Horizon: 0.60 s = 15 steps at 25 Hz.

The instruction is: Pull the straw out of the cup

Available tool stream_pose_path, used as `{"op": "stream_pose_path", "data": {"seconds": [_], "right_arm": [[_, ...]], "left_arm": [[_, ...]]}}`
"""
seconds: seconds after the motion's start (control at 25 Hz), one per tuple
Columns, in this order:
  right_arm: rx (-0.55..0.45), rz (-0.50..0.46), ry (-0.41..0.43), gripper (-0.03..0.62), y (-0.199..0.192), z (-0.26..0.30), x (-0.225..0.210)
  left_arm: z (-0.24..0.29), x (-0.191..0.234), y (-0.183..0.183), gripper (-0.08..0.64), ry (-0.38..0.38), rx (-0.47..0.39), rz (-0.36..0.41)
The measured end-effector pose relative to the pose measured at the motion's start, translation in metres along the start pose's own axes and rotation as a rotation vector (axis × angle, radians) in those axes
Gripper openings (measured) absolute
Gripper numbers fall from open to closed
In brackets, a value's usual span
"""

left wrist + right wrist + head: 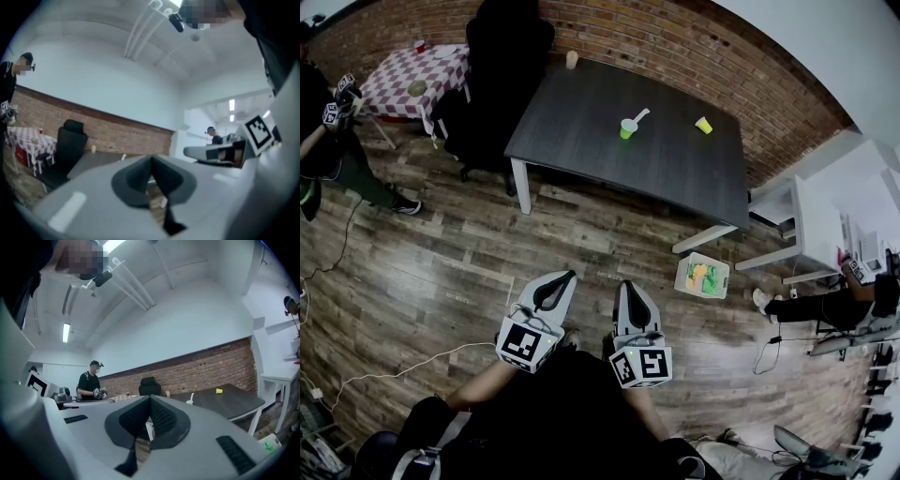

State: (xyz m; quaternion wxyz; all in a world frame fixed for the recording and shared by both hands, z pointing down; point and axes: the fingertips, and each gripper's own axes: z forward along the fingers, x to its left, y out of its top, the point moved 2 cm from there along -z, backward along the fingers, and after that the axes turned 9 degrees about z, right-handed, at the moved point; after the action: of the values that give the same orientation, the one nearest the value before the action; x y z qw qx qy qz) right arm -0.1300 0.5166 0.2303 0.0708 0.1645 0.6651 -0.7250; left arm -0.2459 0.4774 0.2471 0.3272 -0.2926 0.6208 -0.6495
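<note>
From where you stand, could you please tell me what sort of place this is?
Likely an office-style workroom or lab: a brick wall, a dark table, white desks and a black office chair.

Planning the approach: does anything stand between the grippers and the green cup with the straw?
Nothing visible. Only bare wooden floor lies between the left gripper, the right gripper and the table; the green cup stands clear of the yellow cup. The white bin sits off right.
</note>
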Motion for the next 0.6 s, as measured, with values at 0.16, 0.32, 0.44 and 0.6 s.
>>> {"op": "stream_pose_path", "data": {"seconds": [0.16, 0.32, 0.44, 0.6], "right_arm": [[-0.002, -0.002, 0.009, 0.002, 0.0016, 0.0007, -0.0030], [-0.008, -0.001, 0.012, 0.002, 0.0049, 0.0003, -0.0036], [-0.007, 0.001, 0.010, 0.002, 0.0043, -0.0006, -0.0045], [-0.029, 0.022, 0.007, 0.002, 0.0081, -0.0061, -0.0095]], "left_arm": [[0.0030, -0.0030, 0.0037, 0.005, -0.001, -0.012, 0.005], [0.0046, -0.0037, 0.0058, 0.005, 0.001, -0.011, 0.005], [0.0053, -0.0048, 0.0038, 0.005, -0.001, -0.008, 0.002], [0.0091, -0.0091, 0.0022, 0.005, -0.006, -0.005, 0.001]]}}
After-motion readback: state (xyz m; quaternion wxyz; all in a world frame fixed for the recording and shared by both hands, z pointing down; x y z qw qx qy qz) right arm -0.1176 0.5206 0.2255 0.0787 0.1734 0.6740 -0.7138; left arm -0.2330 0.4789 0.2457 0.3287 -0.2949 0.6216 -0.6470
